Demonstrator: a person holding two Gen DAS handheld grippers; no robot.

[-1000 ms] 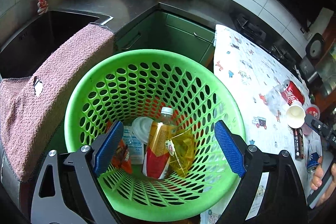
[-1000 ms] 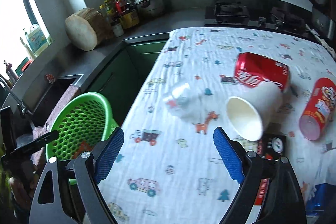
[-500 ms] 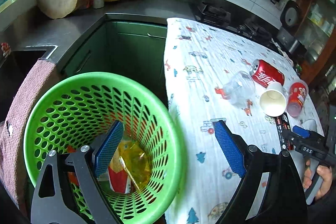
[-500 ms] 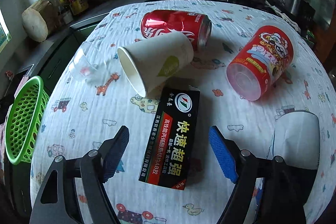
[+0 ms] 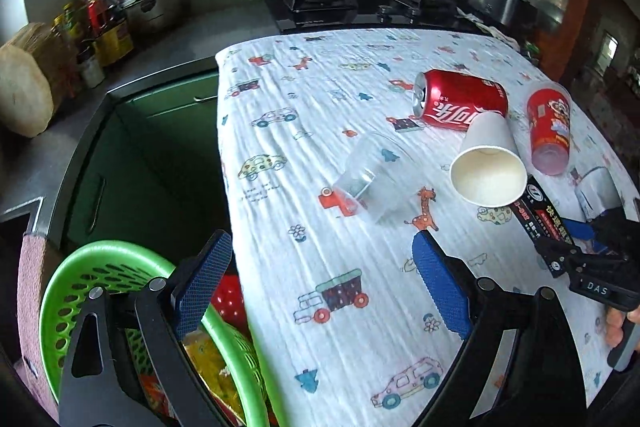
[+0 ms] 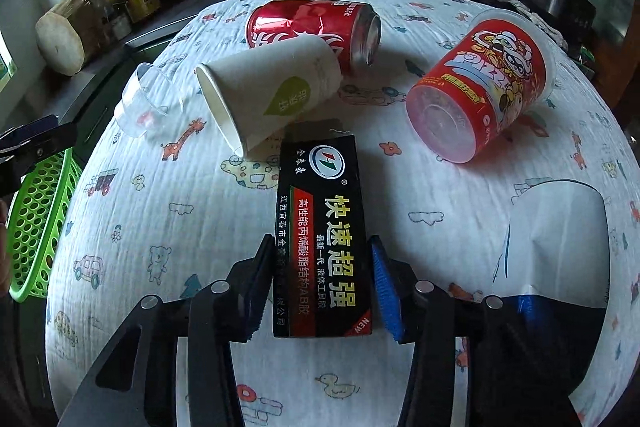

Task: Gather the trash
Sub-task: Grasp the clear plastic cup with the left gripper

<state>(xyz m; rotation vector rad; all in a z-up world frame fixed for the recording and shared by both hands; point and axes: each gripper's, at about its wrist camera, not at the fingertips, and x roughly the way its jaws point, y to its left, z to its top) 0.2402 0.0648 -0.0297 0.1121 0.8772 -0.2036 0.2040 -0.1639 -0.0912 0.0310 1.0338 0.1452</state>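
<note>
A black glue box (image 6: 322, 227) lies flat on the patterned tablecloth. My right gripper (image 6: 320, 285) has its jaws closed in on the near end of the box, pads at both sides. It also shows in the left wrist view (image 5: 544, 223). Around it lie a white paper cup (image 6: 272, 95), a red cola can (image 6: 312, 27), a red noodle cup (image 6: 484, 87) and a clear plastic cup (image 6: 140, 103). My left gripper (image 5: 320, 283) is open and empty, over the table's edge beside the green basket (image 5: 72, 287), which holds several wrappers.
A white and blue packet (image 6: 556, 243) lies at the right of the box. The tablecloth (image 5: 320, 155) covers the table. Behind are a stove (image 5: 320, 3), a pot (image 5: 156, 7), bottles (image 5: 104, 27) and a wooden block (image 5: 24, 91). A pink towel (image 5: 28, 287) hangs at the left.
My right gripper moved forward onto the black box and its jaws closed in on it. My left gripper swung right from over the basket toward the table.
</note>
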